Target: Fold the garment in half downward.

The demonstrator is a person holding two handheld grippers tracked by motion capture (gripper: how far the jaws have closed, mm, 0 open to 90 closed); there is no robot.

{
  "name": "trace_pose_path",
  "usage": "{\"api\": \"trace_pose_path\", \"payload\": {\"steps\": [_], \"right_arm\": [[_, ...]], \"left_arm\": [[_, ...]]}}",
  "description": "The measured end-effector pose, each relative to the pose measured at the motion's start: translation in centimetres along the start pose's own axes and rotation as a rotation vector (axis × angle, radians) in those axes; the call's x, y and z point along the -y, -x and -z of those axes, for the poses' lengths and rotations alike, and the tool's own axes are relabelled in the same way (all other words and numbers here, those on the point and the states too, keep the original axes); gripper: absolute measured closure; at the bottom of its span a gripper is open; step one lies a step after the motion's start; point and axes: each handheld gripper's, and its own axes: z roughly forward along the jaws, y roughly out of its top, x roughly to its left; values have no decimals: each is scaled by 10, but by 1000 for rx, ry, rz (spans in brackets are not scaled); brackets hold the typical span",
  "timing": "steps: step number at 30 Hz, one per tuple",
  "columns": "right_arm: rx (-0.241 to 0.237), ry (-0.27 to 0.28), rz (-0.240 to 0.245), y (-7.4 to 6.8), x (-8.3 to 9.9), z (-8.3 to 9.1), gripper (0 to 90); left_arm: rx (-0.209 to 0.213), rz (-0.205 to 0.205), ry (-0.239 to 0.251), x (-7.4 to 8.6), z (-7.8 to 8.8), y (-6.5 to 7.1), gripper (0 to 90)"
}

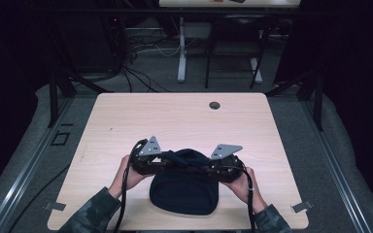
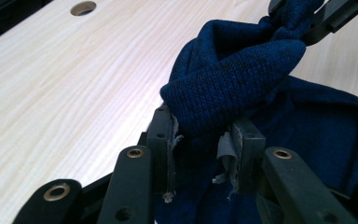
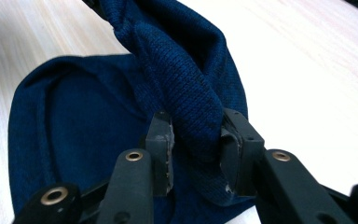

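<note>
High view: near the front edge of the wooden table (image 1: 126, 116) lies a dark blue knitted hat (image 1: 184, 191), and the person's two hands come in from below on either side of it; the left gripper (image 1: 162, 162) sits at the hat's far-left corner and the right gripper (image 1: 209, 166) at its far-right corner, so both are equally close to the cloth and each already has hold of it. The hat's body spreads flat toward the person, while its far edge is lifted and bunched into a ridge strung between the two grippers; that ridge runs left to right across the table, and this is the long axis on which any next pull or fold would turn, I judge. Left gripper view: the jaws are closed down on a thick roll of knit, with the other gripper's jaws clamped on the same roll farther off; right gripper view: the jaws likewise pinch a twisted fold of the hat's rim. Beyond lies a cable hole (image 1: 214, 105).
</note>
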Motion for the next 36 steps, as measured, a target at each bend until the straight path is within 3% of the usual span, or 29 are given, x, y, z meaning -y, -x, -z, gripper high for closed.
{"api": "trace_pose_path", "payload": {"steps": [23,36], "right_arm": [[-31,-78,9,-18,23,-12,650],[-47,-105,4,-24,33,-17,643]], "left_arm": [[75,54,-32,39,-10,19,674],[104,68,-66,51,-17,24,672]]}}
